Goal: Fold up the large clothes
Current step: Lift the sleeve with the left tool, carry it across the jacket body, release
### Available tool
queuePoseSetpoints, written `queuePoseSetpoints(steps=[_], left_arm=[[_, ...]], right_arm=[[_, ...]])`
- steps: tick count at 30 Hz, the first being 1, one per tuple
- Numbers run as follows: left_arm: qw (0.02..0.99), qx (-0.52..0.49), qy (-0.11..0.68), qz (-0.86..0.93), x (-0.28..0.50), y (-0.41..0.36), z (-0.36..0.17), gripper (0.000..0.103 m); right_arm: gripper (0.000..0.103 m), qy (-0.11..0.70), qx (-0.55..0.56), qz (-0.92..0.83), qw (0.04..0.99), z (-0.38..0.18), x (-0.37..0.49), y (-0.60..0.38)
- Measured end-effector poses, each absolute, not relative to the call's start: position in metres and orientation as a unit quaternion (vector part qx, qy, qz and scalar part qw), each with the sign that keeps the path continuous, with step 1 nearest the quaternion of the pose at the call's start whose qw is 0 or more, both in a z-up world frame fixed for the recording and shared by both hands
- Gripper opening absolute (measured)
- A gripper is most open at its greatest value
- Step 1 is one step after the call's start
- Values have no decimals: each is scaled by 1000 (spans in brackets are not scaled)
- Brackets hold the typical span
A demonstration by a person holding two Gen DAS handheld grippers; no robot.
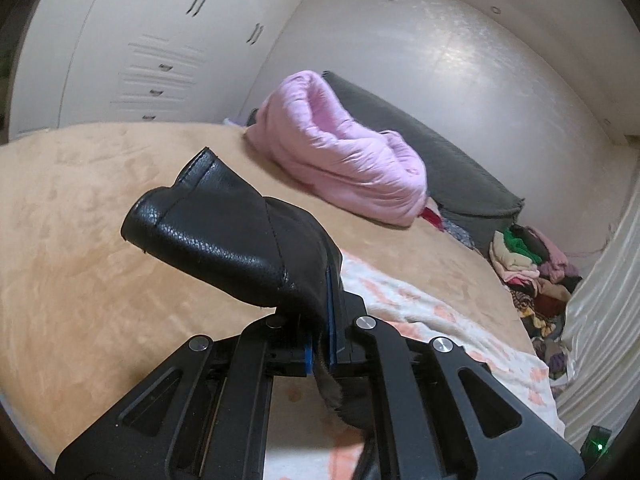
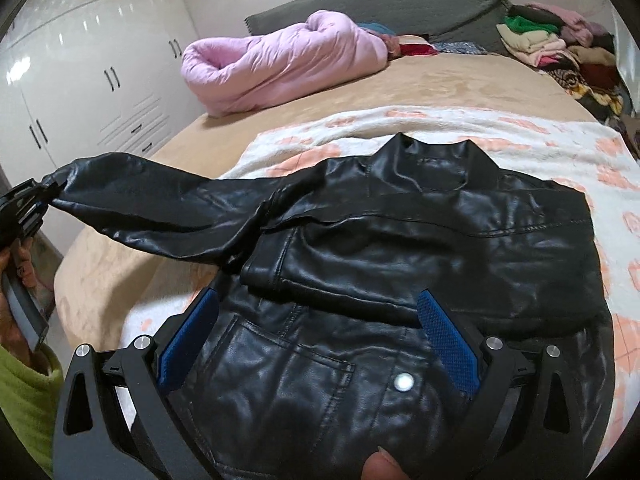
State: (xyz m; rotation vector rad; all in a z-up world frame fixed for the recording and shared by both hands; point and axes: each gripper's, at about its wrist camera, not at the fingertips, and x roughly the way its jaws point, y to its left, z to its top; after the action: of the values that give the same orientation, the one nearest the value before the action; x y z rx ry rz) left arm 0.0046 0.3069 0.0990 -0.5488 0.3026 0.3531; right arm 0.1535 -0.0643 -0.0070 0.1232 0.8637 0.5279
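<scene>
The left tool (image 1: 320, 344) is clamped on the cuff (image 1: 224, 232) of the black leather jacket (image 2: 400, 260), stretching that sleeve out toward 9 o'clock in the right wrist view. The right tool (image 2: 320, 336) hangs over the jacket's lower front with its fingers spread wide. The jacket lies on a white-and-peach blanket (image 2: 520, 136) atop the tan bed (image 1: 80, 220). A pink quilt (image 2: 280, 60) sits at 11 o'clock, a clothes pile (image 2: 560, 44) at 1 o'clock, white wardrobes (image 2: 80, 60) at 10 o'clock.
</scene>
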Motion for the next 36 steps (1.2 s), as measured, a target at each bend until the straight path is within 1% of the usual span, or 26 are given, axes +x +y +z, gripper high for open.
queuePoseSetpoints(steps=[9, 16, 24, 36], left_arm=[[955, -226, 145, 124, 20, 253, 123, 0], [966, -181, 160, 92, 37, 203, 127, 0], [974, -124, 182, 55, 59, 148, 117, 0], [970, -65, 235, -13, 99, 66, 80, 0]], right_arm=[[99, 405, 84, 235, 879, 1, 148, -101], [99, 392, 113, 211, 888, 8, 150, -141], [99, 377, 152, 190, 894, 10, 147, -188], [99, 364, 204, 131, 900, 6, 144, -260]])
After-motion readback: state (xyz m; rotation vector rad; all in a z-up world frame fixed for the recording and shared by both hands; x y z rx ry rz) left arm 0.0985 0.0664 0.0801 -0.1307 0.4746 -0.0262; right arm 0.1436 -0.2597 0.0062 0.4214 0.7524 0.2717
